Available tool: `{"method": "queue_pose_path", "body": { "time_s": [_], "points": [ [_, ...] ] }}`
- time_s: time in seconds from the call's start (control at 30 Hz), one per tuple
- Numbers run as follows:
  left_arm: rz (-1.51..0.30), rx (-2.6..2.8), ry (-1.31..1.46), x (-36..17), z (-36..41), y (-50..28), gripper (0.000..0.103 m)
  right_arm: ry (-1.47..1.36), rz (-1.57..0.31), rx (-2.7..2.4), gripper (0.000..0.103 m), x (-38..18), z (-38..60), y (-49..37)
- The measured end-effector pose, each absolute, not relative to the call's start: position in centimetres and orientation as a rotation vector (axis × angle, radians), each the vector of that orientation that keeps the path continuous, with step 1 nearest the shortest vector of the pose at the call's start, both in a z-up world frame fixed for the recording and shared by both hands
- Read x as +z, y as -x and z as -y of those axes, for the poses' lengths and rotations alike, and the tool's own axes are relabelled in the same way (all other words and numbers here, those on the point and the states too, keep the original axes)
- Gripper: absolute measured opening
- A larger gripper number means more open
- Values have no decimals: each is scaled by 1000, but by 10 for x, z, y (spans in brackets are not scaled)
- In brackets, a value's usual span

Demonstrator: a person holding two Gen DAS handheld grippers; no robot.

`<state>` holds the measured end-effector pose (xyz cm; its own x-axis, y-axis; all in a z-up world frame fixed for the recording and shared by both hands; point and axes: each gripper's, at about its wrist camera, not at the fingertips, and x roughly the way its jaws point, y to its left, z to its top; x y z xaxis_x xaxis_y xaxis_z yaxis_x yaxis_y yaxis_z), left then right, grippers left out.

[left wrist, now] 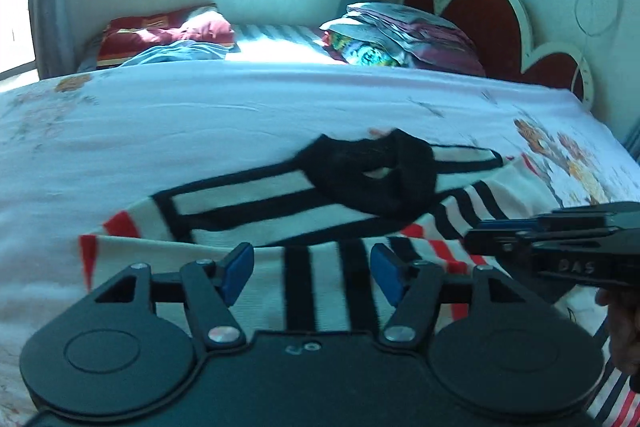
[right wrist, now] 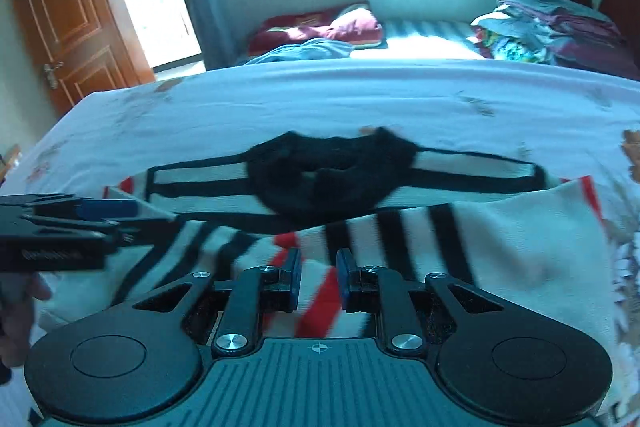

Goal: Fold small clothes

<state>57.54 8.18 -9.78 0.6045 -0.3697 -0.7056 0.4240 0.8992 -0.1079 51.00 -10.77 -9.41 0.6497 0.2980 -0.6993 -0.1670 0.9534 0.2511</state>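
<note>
A small white sweater with black and red stripes and a black collar lies on the bed, its lower part folded up toward the collar. It also shows in the right wrist view. My left gripper is open, its blue pads just above the folded edge. My right gripper has its jaws a narrow gap apart over the red-striped fabric, holding nothing I can see. Each gripper shows from the side in the other's view: the right one and the left one.
The bed has a pale floral sheet. A stack of folded clothes and a red pillow lie at the far side, by a red heart-shaped headboard. A wooden door stands at the left.
</note>
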Motion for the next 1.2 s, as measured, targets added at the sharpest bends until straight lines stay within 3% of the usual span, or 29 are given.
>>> {"method": "queue_pose_path", "body": {
  "time_s": [0.1, 0.17, 0.37, 0.6, 0.73, 0.87, 1.03, 1.2],
  "points": [
    [-843, -411, -167, -117, -60, -576, 59, -129, -877, 313, 18, -108, 79, -515],
    [-833, -402, -198, -128, -63, -575, 66, -43, -881, 292, 18, -119, 72, -515],
    [-819, -290, -206, -126, -127, -566, 71, 60, -894, 70, 18, -123, 129, -499],
    [-779, -294, -150, -113, -129, -561, 66, -9, -814, 114, 19, -102, 127, -490],
    [-799, -263, -169, -124, -131, -543, 67, 32, -892, 127, 18, -116, 121, -486],
    [-745, -249, -158, -108, -128, -517, 58, 13, -847, 104, 19, -106, 127, -477],
    [-727, -276, -168, -102, -108, -484, 60, -46, -804, 291, 19, -90, 105, -458],
    [-763, -224, -199, -123, -122, -470, 60, 65, -854, 212, 19, -117, 107, -450]
  ]
}}
